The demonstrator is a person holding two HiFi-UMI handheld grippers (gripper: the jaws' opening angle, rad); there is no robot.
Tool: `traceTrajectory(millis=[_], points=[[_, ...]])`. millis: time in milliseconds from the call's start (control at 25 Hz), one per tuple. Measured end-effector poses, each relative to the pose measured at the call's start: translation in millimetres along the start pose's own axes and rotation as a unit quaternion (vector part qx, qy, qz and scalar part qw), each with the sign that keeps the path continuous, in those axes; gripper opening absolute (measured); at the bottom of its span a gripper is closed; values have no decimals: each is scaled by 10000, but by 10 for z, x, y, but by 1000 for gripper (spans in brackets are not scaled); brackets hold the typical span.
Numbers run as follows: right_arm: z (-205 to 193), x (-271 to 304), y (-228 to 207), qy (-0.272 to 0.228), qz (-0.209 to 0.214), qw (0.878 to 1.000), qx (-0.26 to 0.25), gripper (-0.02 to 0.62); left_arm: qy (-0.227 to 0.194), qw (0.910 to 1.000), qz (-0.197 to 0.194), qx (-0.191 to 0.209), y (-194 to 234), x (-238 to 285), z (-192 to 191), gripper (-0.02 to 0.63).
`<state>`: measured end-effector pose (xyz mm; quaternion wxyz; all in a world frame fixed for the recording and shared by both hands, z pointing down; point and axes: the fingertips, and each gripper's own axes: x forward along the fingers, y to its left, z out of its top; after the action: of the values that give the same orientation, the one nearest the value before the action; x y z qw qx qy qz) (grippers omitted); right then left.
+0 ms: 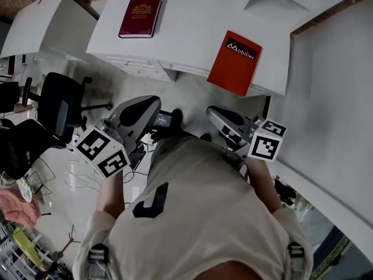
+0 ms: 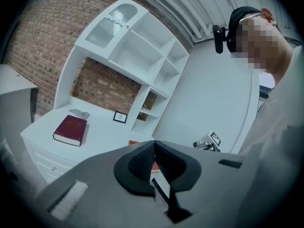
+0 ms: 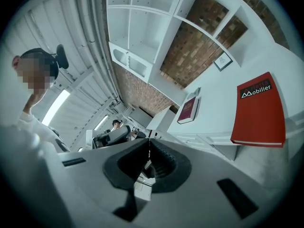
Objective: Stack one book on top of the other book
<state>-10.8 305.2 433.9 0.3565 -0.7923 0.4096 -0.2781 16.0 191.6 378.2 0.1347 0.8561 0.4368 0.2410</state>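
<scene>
A maroon book (image 1: pixel 140 16) lies flat at the left of a white desk (image 1: pixel 192 16). A red-orange book (image 1: pixel 236 62) lies near the desk's front edge, one corner over it. Both grippers hang in front of the desk, short of the edge and apart from both books. My left gripper (image 1: pixel 168 120) is shut with nothing in it, and so is my right gripper (image 1: pixel 211 114). In the left gripper view the maroon book (image 2: pixel 71 129) sits left of the closed jaws (image 2: pixel 154 145). In the right gripper view the red-orange book (image 3: pixel 260 110) is at the right and the maroon book (image 3: pixel 188 109) farther off.
A black office chair (image 1: pixel 58 107) stands on the floor at the left. White shelving (image 2: pixel 137 51) rises behind the desk against a brick wall, with a small picture frame (image 2: pixel 120 117) at the back. A white panel (image 1: pixel 338 98) borders the right side.
</scene>
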Motion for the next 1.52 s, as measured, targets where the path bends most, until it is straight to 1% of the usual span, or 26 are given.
traceTrajectory(millis=[80,160,320,440,600,800,920,1040,1080,1160,1200,1240,1280,1360,1480,1520], points=[[51,139,-40,27,-183,9998,75,6,-20,9999,-72,-99,198,-20,82,2],[119,252,-126,11,-458,9989,111,6,-55,9997,-153,-198,392,-10,160,2],[230,444,-360,-109,-1012,9948,-30,6,-38,9992,-247,-302,771,60,218,2],[304,481,-447,-259,-1249,9918,32,6,-1,9984,-414,-382,927,126,254,2],[332,519,-498,-395,-1489,9880,59,6,67,9975,-603,-358,1106,183,327,2],[272,457,-690,-480,-1969,9785,372,6,144,9966,-714,-387,1289,258,352,2],[171,381,-852,-611,-1924,9758,843,6,173,9964,-728,-403,1284,326,344,2],[50,297,-1113,-833,-1615,9697,1633,8,209,9969,-661,-379,1233,417,315,2],[24,249,-1227,-968,-1520,9643,1943,8,225,9973,-594,-360,1224,451,303,2],[-31,103,-1478,-1258,-1418,9466,2606,13,259,9981,-437,-337,1202,502,275,2],[-56,32,-1596,-1369,-1358,9375,2897,54,282,9983,-384,-330,1181,525,261,2],[-82,-28,-1706,-1432,-1292,9300,3130,185,318,9984,-345,-322,1156,554,245,2],[-117,-84,-1812,-1449,-1260,9241,3304,242,367,9984,-305,-315,1133,592,225,2],[-215,-231,-2038,-1373,-1381,9173,3475,271,472,9982,-213,-310,1083,701,183,2],[-346,-534,-2391,-1137,-1747,9127,3516,302,576,9977,-195,-313,939,916,152,2],[-362,-638,-2490,-1123,-1803,9101,3559,309,606,9975,-209,-301,880,983,153,2]])
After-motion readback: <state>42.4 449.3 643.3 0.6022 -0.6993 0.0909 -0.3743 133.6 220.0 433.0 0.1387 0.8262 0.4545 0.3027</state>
